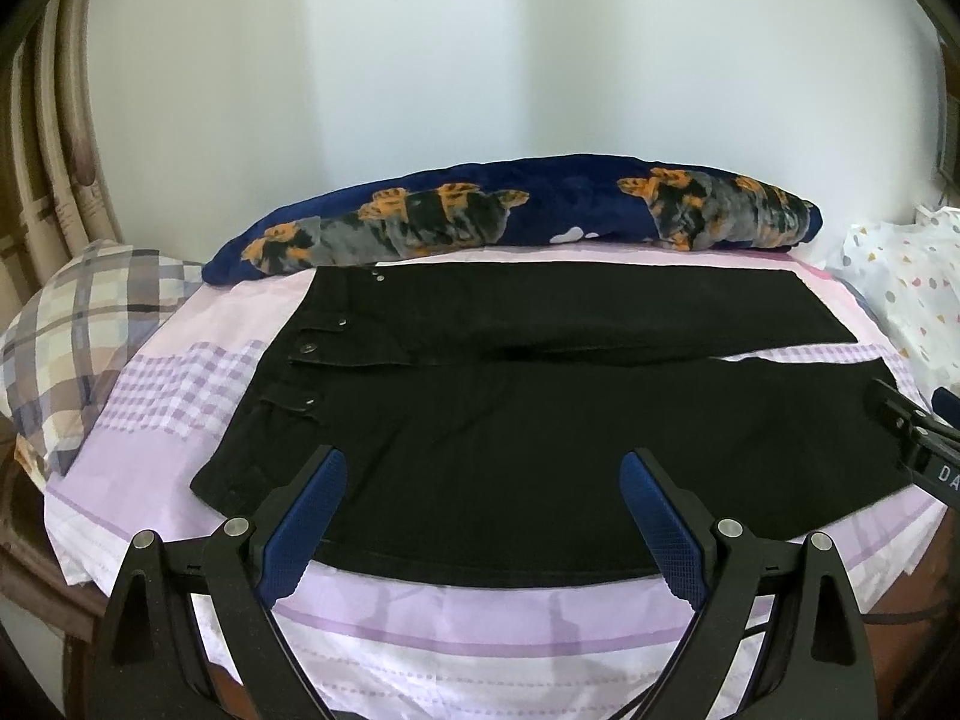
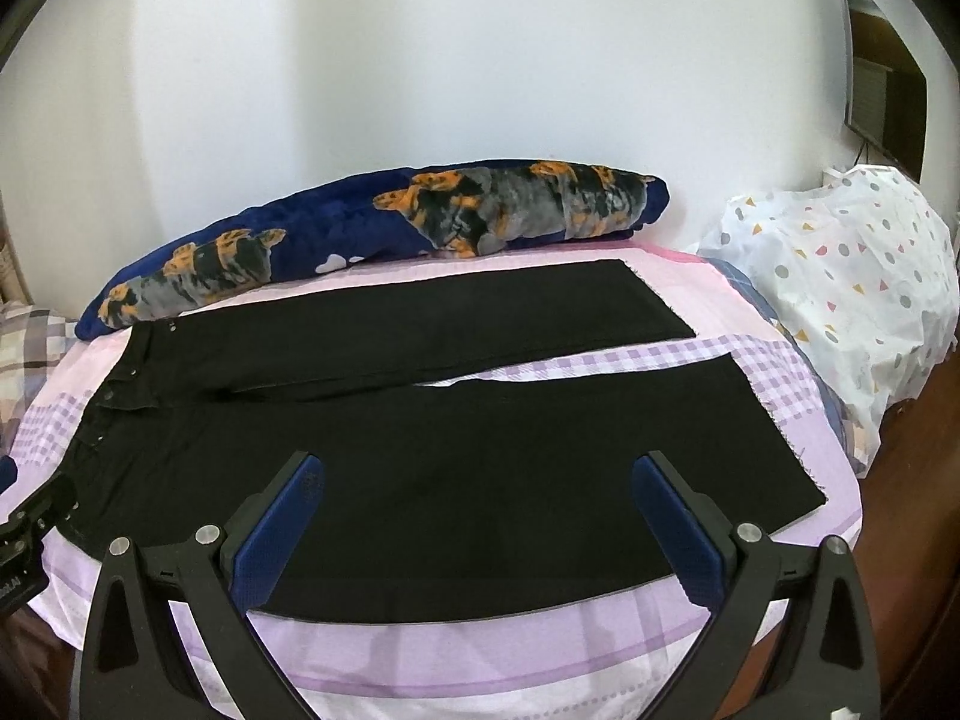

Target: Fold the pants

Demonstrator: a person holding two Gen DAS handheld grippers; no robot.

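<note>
Black pants [image 1: 540,420] of matte, denim-like cloth lie spread flat on the bed [image 1: 180,384], whose sheet is smooth pink and lilac with checked bands. The waistband, with its small metal rivets and button, sits toward 9 o'clock in the left wrist view; the two legs run out toward 3 o'clock, parting into a narrow wedge with raw-looking hems. The left gripper [image 1: 483,468] hovers over the near leg by the waist, its jaws wide apart, blue cross-hatched pads facing inward. The right gripper [image 2: 477,474] hangs over the same leg nearer the hem, jaws likewise wide apart and holding nothing. At 12 o'clock a plush navy blanket [image 1: 510,210] with orange and grey patches lies rolled along the wall. A plaid pillow [image 1: 78,324] rests at 9 o'clock, and a crinkled white spotted bag [image 2: 840,276] at 3 o'clock
</note>
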